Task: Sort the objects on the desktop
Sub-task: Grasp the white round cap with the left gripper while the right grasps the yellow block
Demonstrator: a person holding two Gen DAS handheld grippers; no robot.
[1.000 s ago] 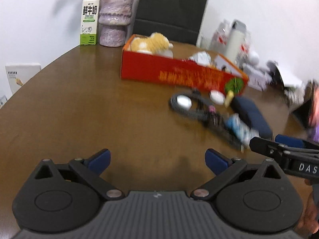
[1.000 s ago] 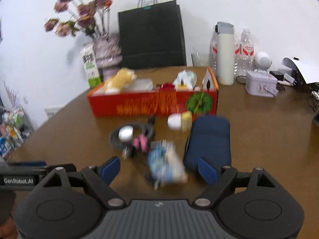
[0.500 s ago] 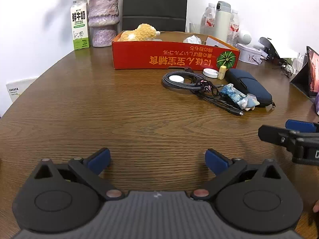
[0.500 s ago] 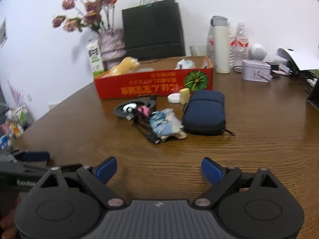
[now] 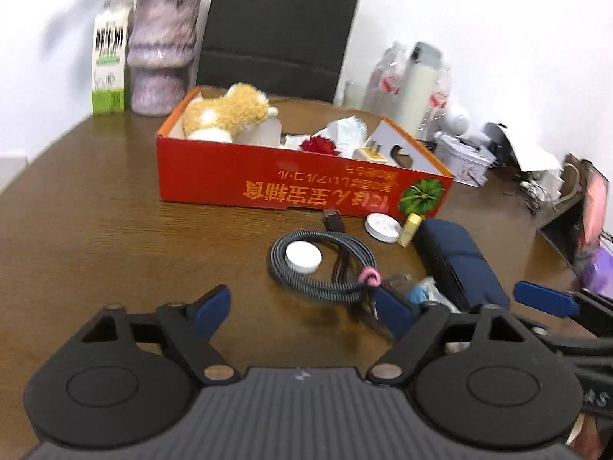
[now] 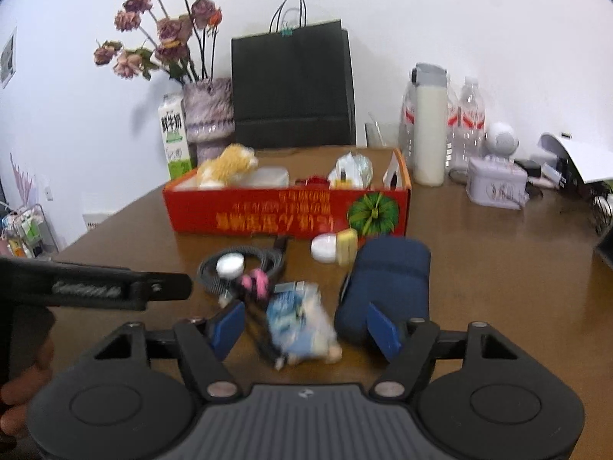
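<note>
A red cardboard box (image 5: 268,176) (image 6: 268,214) holds a plush toy (image 5: 226,111), paper and small items. In front of it on the wooden table lie a coiled cable (image 5: 325,268) (image 6: 241,264) with a white disc, a white cap (image 5: 381,224), a yellow block (image 6: 346,245), a navy pouch (image 5: 456,264) (image 6: 387,276) and a blue-white packet (image 6: 299,322). My left gripper (image 5: 302,314) is open just before the cable. My right gripper (image 6: 304,326) is open with the packet between its fingers, not clamped.
A milk carton (image 5: 109,65), a vase of dried flowers (image 6: 207,119) and a black paper bag (image 6: 293,88) stand behind the box. Bottles and a white flask (image 6: 429,122), a tin (image 6: 496,186) and a tablet (image 5: 590,211) crowd the right side.
Both grippers have moved forward toward the cluster of objects. The right gripper's fingers now flank the blue-white packet. Both stay open.
</note>
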